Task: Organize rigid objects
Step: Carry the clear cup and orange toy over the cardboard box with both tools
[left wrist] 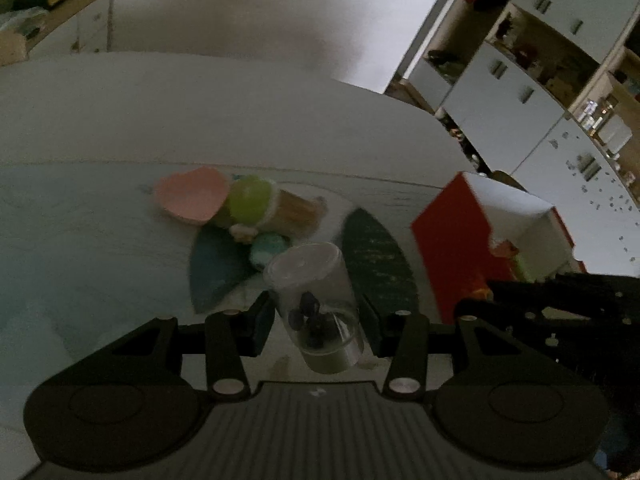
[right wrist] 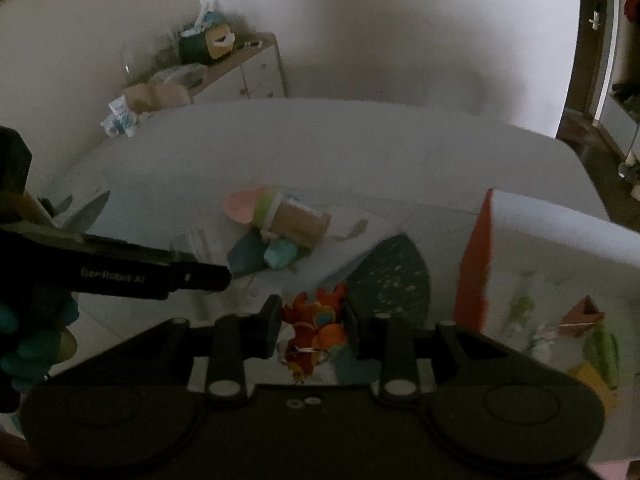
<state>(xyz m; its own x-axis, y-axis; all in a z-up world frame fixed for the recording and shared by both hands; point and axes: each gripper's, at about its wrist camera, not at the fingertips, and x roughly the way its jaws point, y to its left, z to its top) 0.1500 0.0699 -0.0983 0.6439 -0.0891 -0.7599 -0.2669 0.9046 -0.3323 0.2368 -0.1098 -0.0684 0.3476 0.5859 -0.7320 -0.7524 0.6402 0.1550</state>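
Your left tongs [left wrist: 316, 316] pinch the clear jar [left wrist: 314, 300], your right tongs [right wrist: 312, 326] the orange toy [right wrist: 316, 326]; the red box [left wrist: 472, 240] lies right of both, nearer your right.

Left gripper [left wrist: 316, 316] holding a clear plastic cylinder jar [left wrist: 314, 300] above a pale tabletop [left wrist: 80, 240].

The jar sits tilted between the black jaws, its round lid toward the table and small dark pieces gathered near its base. Beyond it lies a cluster: a pink heart-shaped dish [left wrist: 190, 196], touching it a lime-green round lid [left wrist: 250, 200] on a tan cork-like cylinder [left wrist: 296, 212] lying on its side, and just below them a small turquoise lump [left wrist: 268, 250]. Two dark teal leaf-shaped mats [left wrist: 378, 264] flank the jar. At right stands a red-sided box with white interior [left wrist: 452, 240], and another black gripper body [left wrist: 560, 300] shows beside it.
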